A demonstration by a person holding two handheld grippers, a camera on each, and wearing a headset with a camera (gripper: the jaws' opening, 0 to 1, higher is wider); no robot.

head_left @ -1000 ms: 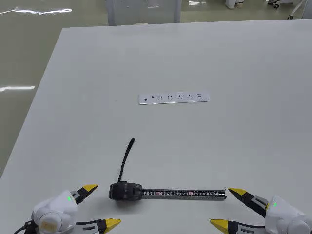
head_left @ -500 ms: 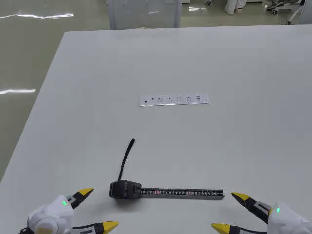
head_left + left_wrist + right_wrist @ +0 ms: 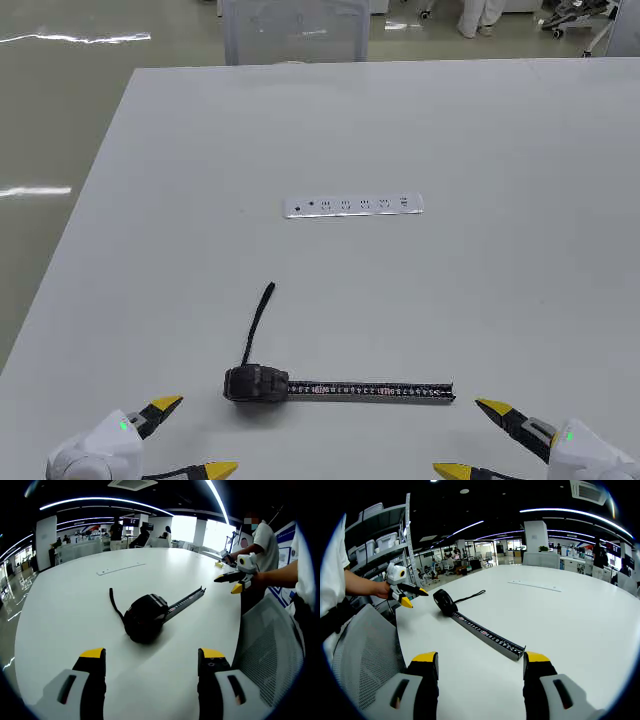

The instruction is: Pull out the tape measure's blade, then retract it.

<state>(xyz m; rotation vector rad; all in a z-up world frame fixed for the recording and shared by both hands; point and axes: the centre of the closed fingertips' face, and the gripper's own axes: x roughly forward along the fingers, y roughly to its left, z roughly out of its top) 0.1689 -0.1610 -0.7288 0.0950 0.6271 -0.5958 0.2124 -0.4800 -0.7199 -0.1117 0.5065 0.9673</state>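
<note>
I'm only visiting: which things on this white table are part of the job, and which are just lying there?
Part of the job:
tape measure, with its blade pulled out flat on the table
left gripper and right gripper, both open, touching nothing

Just lying about:
power strip, farther back on the table

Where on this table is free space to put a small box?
Free: the wide band between the power strip and the tape measure, right of the strap, and the table beyond the strip. Crowded: the near edge, with blade, left gripper and right gripper.
</note>
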